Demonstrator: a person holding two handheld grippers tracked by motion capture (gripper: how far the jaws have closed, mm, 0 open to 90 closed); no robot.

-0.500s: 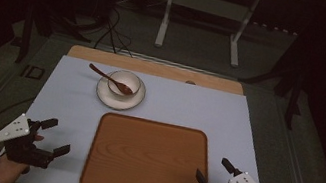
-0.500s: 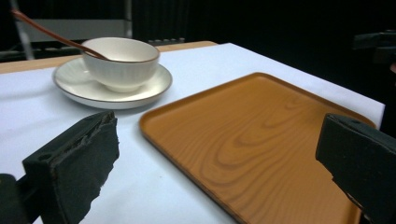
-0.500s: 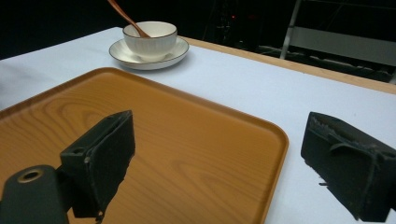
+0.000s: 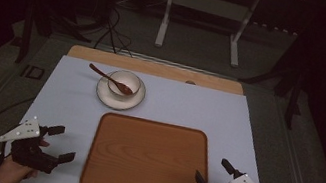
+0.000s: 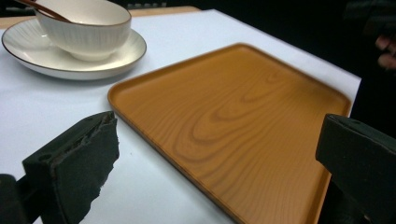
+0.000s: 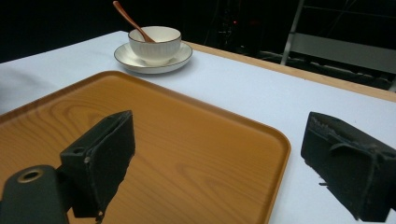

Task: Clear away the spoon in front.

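Observation:
A wooden tray (image 4: 147,157) lies bare on the white mat near the front edge. Behind it stands a white bowl (image 4: 124,83) on a white saucer (image 4: 119,98), with a brown wooden spoon (image 4: 108,78) resting in the bowl, handle pointing back left. My left gripper (image 4: 59,143) hovers left of the tray, open, nothing between its jaws. My right gripper (image 4: 213,171) sits at the tray's front right corner, open and holding nothing. The tray (image 5: 243,121) and bowl (image 5: 84,28) appear in the left gripper view, the tray (image 6: 154,140) and bowl (image 6: 155,43) in the right gripper view.
The white mat (image 4: 198,108) covers a wooden tabletop (image 4: 155,67) whose far edge shows. Beyond the table stand a white frame's legs (image 4: 201,22) and cables (image 4: 110,31) on a dark floor. Bare mat spans the right side.
Both grippers have held nearly still; the left gripper has shifted only slightly. The bowl, spoon and tray lie where they were.

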